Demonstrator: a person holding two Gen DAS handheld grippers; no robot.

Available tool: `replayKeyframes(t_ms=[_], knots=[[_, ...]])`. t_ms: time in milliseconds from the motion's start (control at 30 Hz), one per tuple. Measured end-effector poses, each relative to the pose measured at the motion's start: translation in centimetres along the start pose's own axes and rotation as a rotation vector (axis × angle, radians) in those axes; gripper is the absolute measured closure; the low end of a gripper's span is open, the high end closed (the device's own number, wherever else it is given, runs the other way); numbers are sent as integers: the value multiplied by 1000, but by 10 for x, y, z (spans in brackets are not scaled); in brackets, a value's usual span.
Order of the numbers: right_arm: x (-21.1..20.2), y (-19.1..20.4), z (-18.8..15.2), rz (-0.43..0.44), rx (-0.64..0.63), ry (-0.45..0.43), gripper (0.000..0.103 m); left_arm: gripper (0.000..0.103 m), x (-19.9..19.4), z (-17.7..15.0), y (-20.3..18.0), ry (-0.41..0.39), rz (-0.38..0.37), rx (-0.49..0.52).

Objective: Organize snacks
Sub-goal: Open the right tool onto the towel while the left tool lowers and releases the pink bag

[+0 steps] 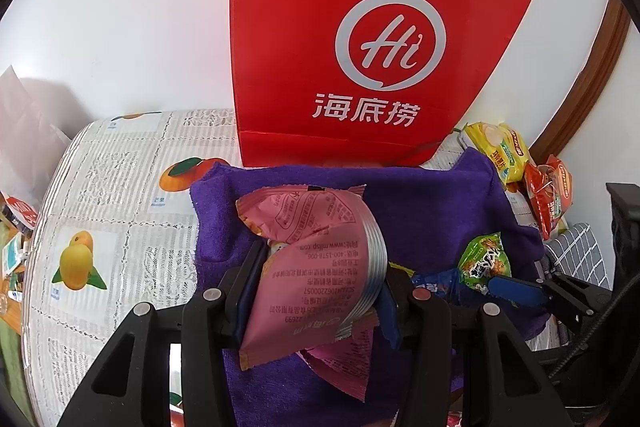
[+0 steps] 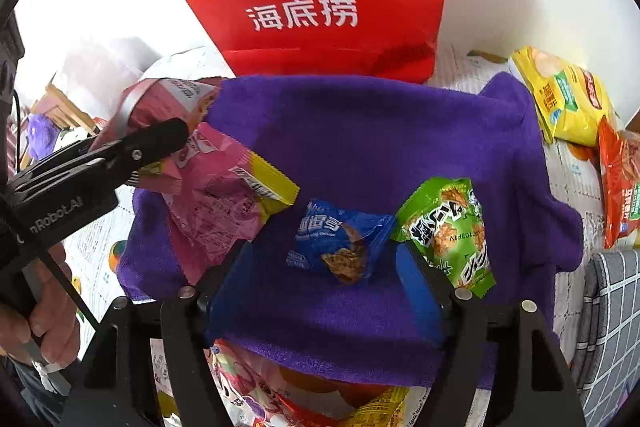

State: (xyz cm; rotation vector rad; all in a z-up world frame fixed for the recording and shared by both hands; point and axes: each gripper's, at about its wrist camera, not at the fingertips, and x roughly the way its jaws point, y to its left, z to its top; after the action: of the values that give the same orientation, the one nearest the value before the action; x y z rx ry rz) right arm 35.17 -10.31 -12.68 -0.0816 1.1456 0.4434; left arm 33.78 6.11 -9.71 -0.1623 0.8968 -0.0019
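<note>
step: sorting snacks on purple towel [image 2: 380, 147] | left gripper [image 1: 316, 291] clamped pink packet [image 1: 312, 259], held above towel | right gripper [image 2: 324, 275] spread, empty, straddling blue packet [image 2: 340, 239] lying on towel beside green packet [image 2: 448, 227] | next: likely lower, close on blue packet

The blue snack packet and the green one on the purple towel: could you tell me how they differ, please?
The blue snack packet is smaller and squarish; the green snack packet is longer and lies tilted. The blue one sits between the open fingers of the right gripper, untouched; the green one lies just outside its right finger. Both rest on the purple towel and are sealed.
</note>
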Motion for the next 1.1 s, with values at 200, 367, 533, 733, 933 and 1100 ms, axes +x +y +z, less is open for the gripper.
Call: replayKeyframes(t_ms=[200,367,533,733,933,1100], knots=[[-33,-11,1,-42,8,-81,29,56,0,0,0,-2,-4,-3],[-59,-38,6,-49,88,-154,29,56,-3,-2,-7,-5,-48,11],[-65,-59,6,-30,159,-169,29,56,-1,-8,-28,0,-61,69],[-67,-62,5,-37,167,-184,29,56,4,-14,-42,23,-69,106],[-73,-62,4,-38,170,-211,29,55,11,-16,-45,48,-71,104],[-72,-60,5,-39,169,-217,29,55,10,-17,-48,47,-68,111]])
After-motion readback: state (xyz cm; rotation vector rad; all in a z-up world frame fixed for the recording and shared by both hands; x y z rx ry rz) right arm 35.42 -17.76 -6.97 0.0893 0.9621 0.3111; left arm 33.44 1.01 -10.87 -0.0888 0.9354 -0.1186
